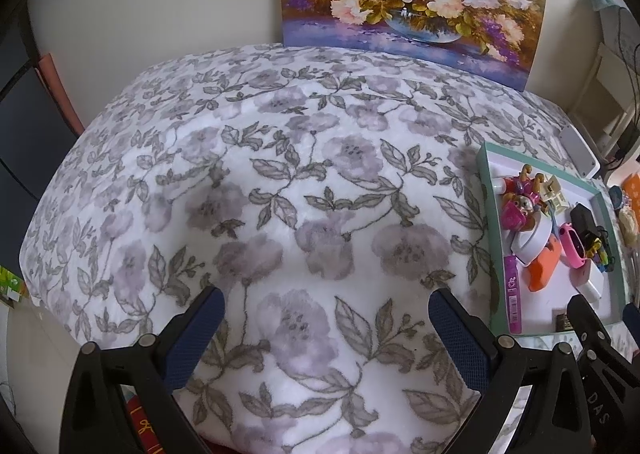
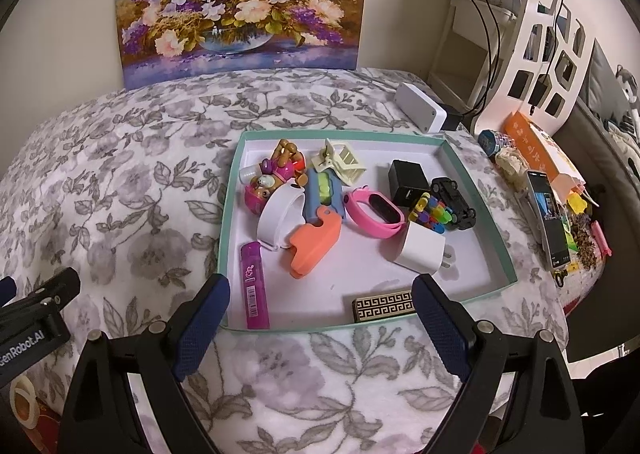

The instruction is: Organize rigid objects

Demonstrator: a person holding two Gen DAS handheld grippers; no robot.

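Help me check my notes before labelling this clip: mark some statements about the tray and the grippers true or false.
1. Both grippers are open and hold nothing: left gripper, right gripper. True.
2. The purple lighter lies outside the tray. False: it lies inside, by the left wall.
3. The white charger sits in the tray. True.
4. The pink wristband is clamped by the right gripper. False: it lies free in the tray.

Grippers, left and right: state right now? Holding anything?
Left gripper: open, empty, over the floral blanket.
Right gripper: open, empty, at the near edge of the tray.
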